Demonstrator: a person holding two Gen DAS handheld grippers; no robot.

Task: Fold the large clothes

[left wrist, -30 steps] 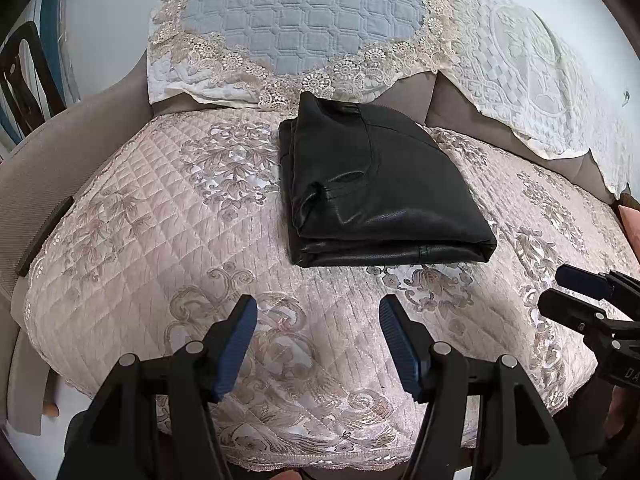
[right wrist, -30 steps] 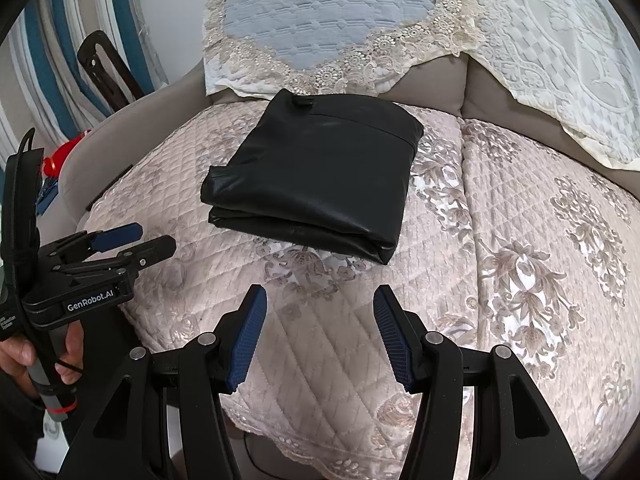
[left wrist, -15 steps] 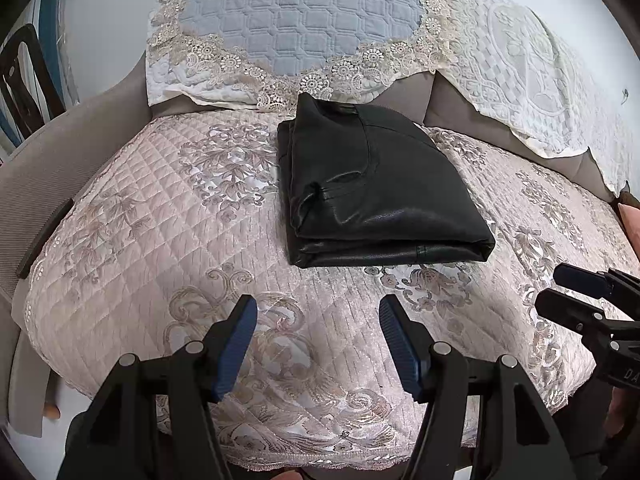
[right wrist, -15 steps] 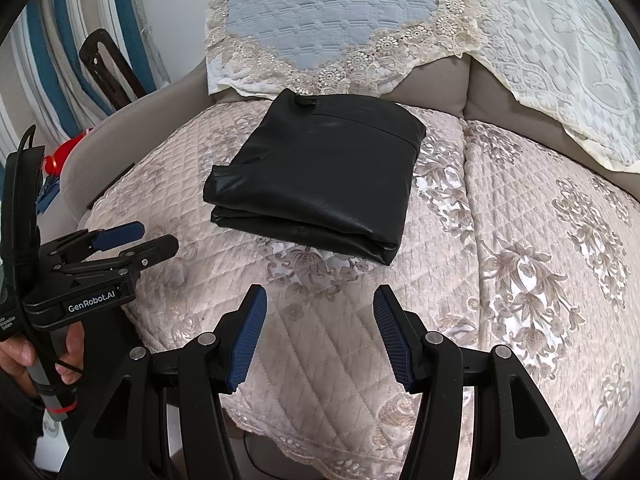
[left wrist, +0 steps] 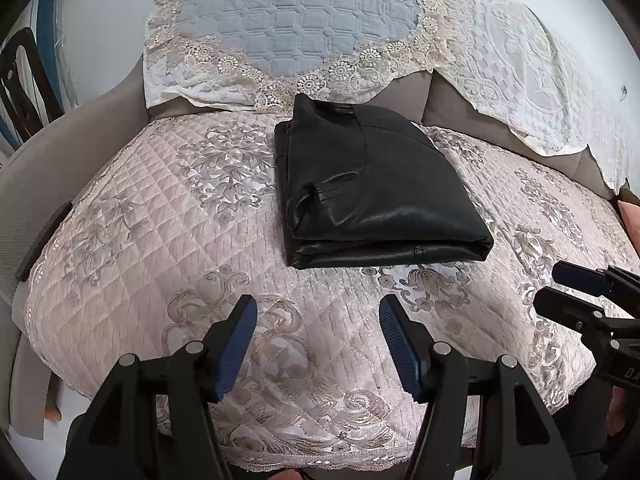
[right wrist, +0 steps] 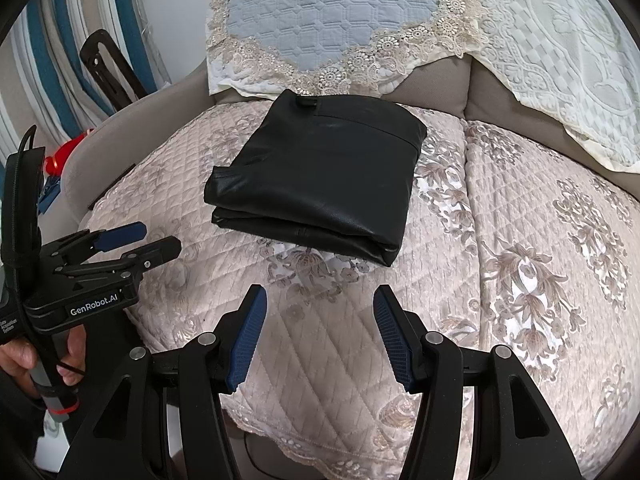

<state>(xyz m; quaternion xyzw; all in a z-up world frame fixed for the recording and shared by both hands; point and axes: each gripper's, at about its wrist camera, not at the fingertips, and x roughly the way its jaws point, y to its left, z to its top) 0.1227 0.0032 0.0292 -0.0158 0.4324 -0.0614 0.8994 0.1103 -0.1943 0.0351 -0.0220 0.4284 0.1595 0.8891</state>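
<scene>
A folded black leather-look garment (left wrist: 372,196) lies on the quilted sofa cover (left wrist: 132,240), seemingly heavy and slick, best gripped along its near folded edge, as the left gripper (left wrist: 316,344) and right gripper (right wrist: 320,336) hover unclenched, empty.

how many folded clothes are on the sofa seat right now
1. A single folded black garment lies toward the back of the quilted seat cover, close to the backrest. Nothing else folded shows, though the seat's far edges are cut off.

Bright, soft shadows, sharp, perhaps edge-warped
</scene>
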